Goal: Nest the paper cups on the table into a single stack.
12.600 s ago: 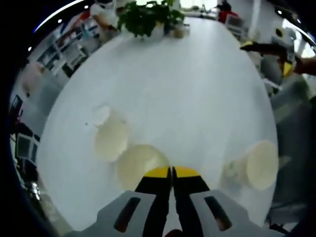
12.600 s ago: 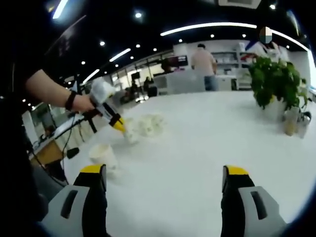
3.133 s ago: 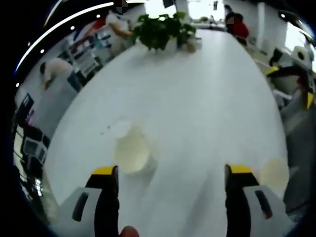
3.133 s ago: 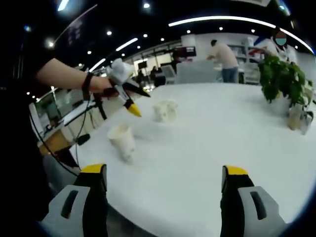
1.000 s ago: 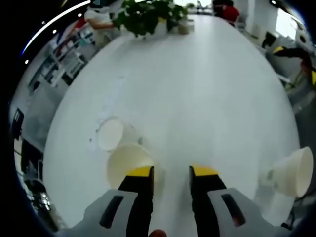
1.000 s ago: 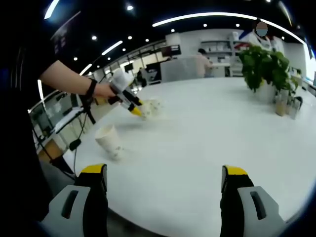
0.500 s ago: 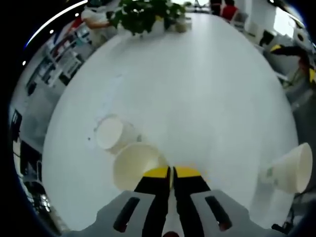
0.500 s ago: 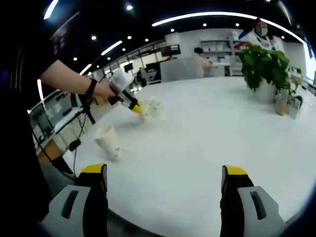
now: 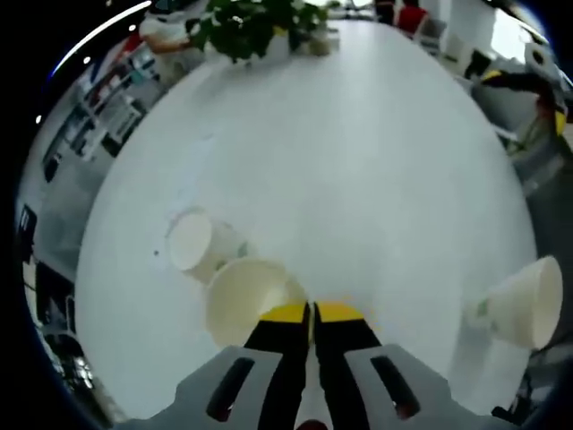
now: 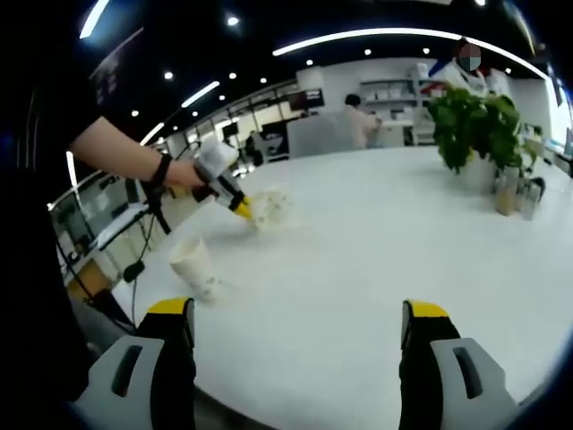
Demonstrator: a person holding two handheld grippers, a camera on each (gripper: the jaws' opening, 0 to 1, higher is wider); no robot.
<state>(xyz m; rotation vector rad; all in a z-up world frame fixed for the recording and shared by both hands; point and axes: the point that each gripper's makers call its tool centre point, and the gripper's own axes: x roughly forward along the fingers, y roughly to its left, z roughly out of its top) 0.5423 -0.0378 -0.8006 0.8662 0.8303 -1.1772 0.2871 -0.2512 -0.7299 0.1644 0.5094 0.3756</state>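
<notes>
Left gripper [image 9: 312,315] at lower centre pinches the rim of my paper cup [image 9: 247,297], beside the tipped cup [image 9: 199,244] at mid-left on the counter [image 9: 358,161]; right gripper [image 10: 297,322] gapes idle; next, I judge, lift and nest.

Left hand-held gripper [image 9: 312,311]: jaws pressed together, yellow tips touching, angled down toward the worktop [image 9: 358,161]. Right hand-held gripper [image 10: 300,309]: jaws spread wide, held level near the worktop's edge. Person's left hand [image 10: 179,175] grips the left tool, forearm extended.
</notes>
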